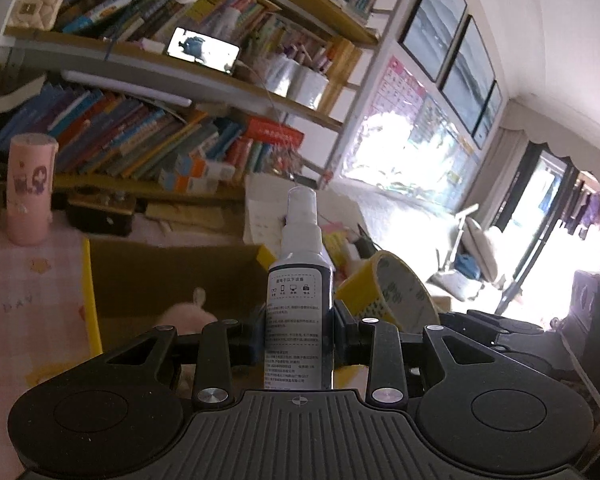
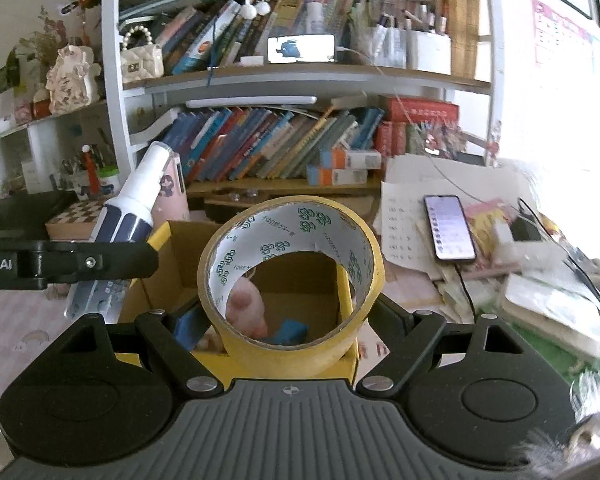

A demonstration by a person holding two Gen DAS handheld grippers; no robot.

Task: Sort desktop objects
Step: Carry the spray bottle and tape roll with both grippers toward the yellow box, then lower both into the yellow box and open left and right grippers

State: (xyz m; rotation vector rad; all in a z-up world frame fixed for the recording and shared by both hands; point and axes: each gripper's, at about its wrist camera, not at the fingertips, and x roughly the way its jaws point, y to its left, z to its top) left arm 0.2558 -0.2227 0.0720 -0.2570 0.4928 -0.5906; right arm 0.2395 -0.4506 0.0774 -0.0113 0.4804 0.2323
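My left gripper (image 1: pixel 300 340) is shut on a dark spray bottle (image 1: pixel 300 280) with a white cap, which stands upright between its fingers. The bottle (image 2: pixel 128 208) and the left gripper's black arm also show at the left of the right wrist view. My right gripper (image 2: pixel 292 320) is shut on a wide roll of yellow tape (image 2: pixel 292 280), held on edge so its hollow faces me. Both are held above an open cardboard box with yellow edges (image 2: pixel 180 264). Through the roll I see a pink toy (image 2: pixel 248 308) and something blue (image 2: pixel 292 330) inside the box.
A bookshelf (image 2: pixel 284 76) packed with books stands behind the desk. A lit phone (image 2: pixel 450 226) on a cable lies on papers to the right, beside stacked books. A pink cylinder (image 1: pixel 30 188) stands at the left on the pink tablecloth (image 1: pixel 28 288). A chessboard box (image 2: pixel 76 216) sits left.
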